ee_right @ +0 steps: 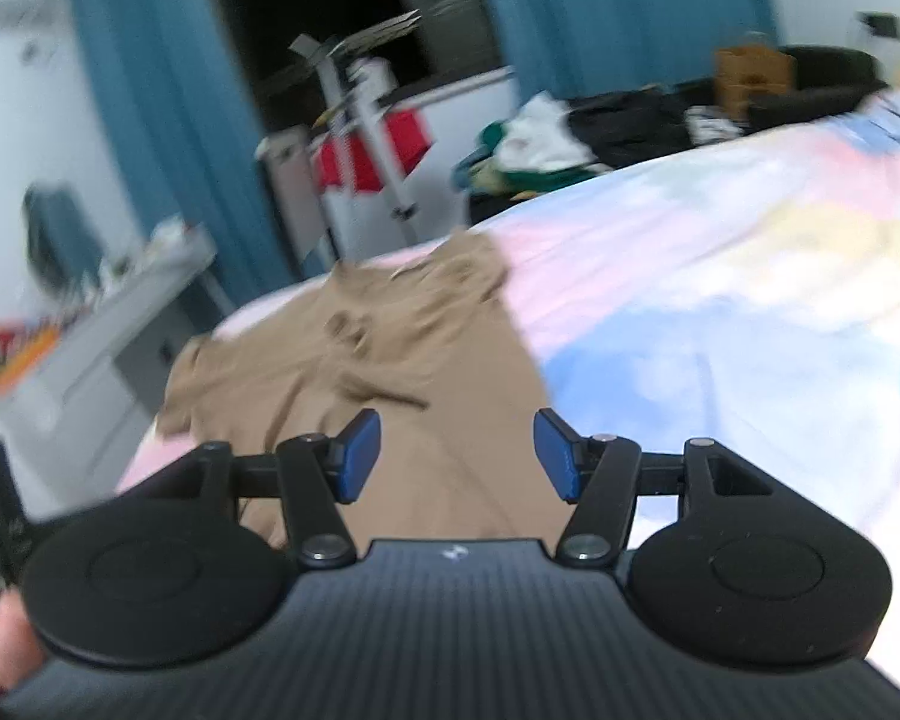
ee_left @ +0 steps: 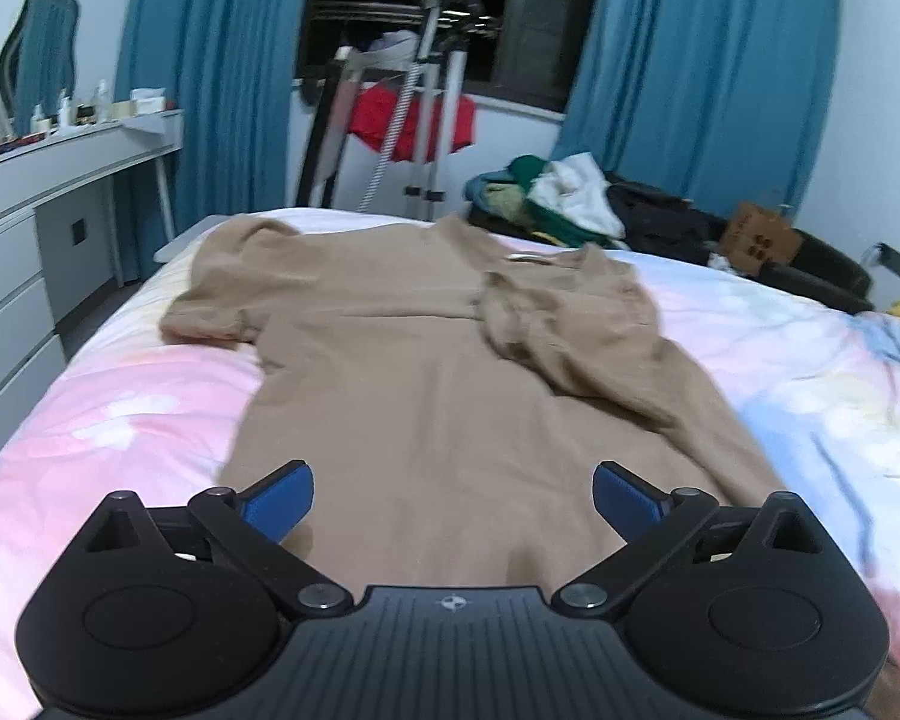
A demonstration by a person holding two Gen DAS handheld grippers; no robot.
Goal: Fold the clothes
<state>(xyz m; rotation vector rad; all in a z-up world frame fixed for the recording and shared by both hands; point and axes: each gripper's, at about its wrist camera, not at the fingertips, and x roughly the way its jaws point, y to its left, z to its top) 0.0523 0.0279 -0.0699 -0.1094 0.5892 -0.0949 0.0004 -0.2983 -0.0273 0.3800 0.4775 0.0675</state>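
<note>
A tan short-sleeved shirt [ee_left: 426, 372] lies spread on the bed, collar end far from me, its right sleeve folded in over the body. My left gripper [ee_left: 453, 501] is open and empty, hovering over the shirt's near hem. In the blurred right wrist view the same shirt [ee_right: 390, 372] lies ahead and to the left. My right gripper [ee_right: 457, 455] is open and empty above the shirt's near right edge.
The bed has a pink and pastel cover [ee_left: 120, 420]. A white dresser [ee_left: 24, 240] stands at the left. A drying rack [ee_left: 420, 120] with a red cloth stands by the window. A pile of clothes [ee_left: 558, 192] and a black sofa [ee_left: 810, 264] lie beyond the bed.
</note>
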